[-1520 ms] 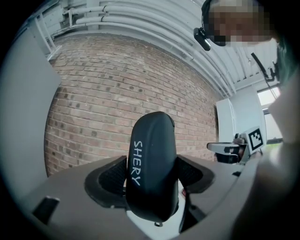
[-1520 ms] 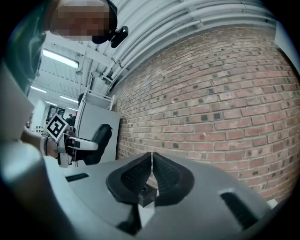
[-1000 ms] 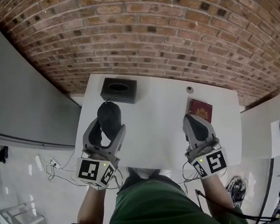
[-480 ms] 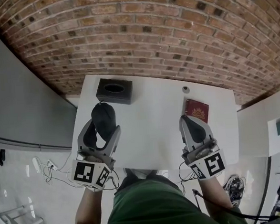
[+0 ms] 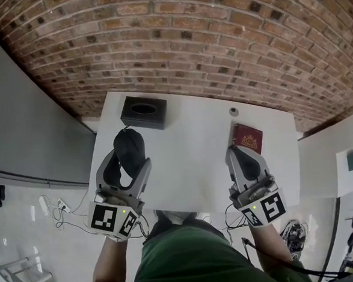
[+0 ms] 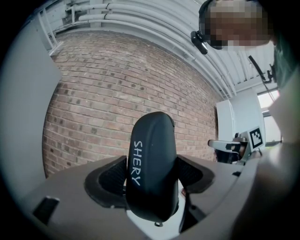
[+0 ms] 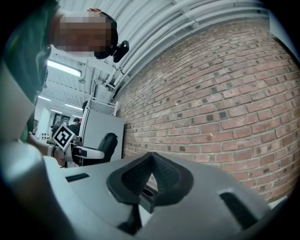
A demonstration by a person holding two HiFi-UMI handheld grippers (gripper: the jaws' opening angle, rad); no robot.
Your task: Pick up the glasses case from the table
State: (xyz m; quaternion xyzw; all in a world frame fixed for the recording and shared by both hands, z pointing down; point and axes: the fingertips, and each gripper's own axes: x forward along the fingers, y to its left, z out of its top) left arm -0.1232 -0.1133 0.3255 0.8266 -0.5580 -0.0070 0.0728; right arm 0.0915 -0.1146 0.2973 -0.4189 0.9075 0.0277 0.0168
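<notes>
Head view: over the last second little is altered. The glasses case [image 5: 129, 148] is kept pinched in the left claw [image 5: 131, 161] over the left edge of the counter [image 5: 190, 166], so the pick-up is judged done. In the left gripper view the case is seen clamped upright between the pads and aimed at the brick wall. The right claw [image 5: 242, 154] is pressed together on nothing and held just short of the red booklet [image 5: 250, 139].

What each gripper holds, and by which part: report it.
Left gripper: the black glasses case, clamped across its sides at the lower half. Right gripper: nothing, jaws shut together.
</notes>
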